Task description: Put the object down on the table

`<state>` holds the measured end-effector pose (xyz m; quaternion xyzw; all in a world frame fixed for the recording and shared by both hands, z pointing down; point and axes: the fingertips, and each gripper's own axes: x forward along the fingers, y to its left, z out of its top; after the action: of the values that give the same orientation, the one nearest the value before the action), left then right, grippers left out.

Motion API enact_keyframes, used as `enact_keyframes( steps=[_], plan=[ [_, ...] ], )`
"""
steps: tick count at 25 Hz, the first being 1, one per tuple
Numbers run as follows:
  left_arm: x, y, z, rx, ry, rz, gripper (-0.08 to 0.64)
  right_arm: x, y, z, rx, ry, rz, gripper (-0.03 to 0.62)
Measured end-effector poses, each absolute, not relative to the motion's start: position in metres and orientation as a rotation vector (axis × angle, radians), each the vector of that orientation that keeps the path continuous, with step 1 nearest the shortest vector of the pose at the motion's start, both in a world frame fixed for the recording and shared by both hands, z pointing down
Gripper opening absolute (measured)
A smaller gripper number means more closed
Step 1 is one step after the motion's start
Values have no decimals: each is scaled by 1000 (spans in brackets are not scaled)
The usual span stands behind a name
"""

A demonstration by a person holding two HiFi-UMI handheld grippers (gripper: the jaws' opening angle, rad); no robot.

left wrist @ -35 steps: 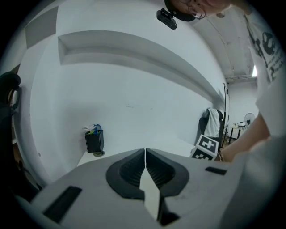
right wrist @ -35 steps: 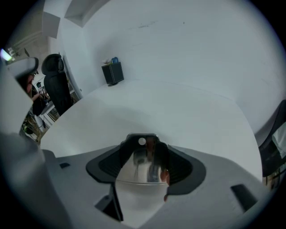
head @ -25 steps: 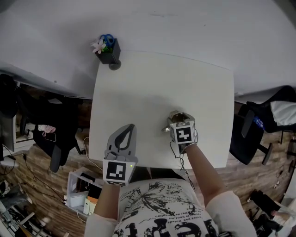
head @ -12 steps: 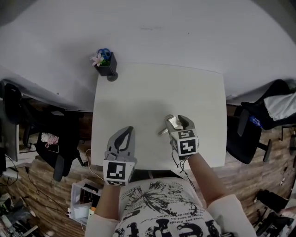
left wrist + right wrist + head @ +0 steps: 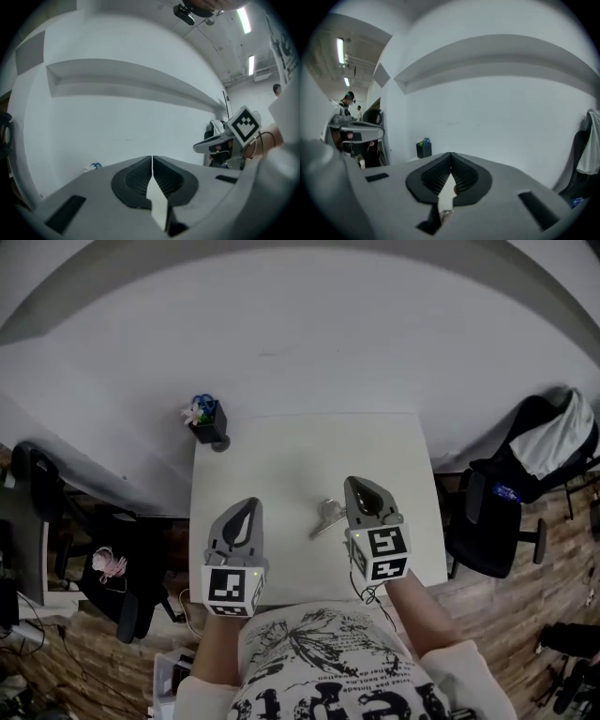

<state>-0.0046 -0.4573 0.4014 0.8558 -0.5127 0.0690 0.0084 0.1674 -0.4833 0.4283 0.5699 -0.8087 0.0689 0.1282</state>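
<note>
Placing apparently done, the metal object is left on the table beside the right gripper, whose jaws, like those of the left gripper, are closed on nothing.

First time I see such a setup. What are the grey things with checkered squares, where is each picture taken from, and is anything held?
No robot: a person holds a two-fingered gripper in each hand; the marker cubes are part of them. The head view comes from a camera on the person's head, looking down on the white table, with the left gripper at left and the right gripper at right. The other two views come from cameras riding on each gripper, looking along its fingers. On the table lies a small silvery object, too small to identify, beside the right gripper; a black pen holder stands at the left corner. Nothing is held: the left fingers are shut and empty, the right ones are closing together, also empty.
</note>
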Motion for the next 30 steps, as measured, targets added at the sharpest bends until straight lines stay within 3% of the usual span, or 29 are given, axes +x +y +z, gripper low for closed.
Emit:
enact_keyframes(
  steps=[9,30],
  plan=[
    [7,-462,350,2734,-1640,147,12,190,-463,363,1795,-2503,51,-7],
    [4,-455,334,2690,-1664,124,12,182,-453,360,1739,-2565,9,-9]
  ],
)
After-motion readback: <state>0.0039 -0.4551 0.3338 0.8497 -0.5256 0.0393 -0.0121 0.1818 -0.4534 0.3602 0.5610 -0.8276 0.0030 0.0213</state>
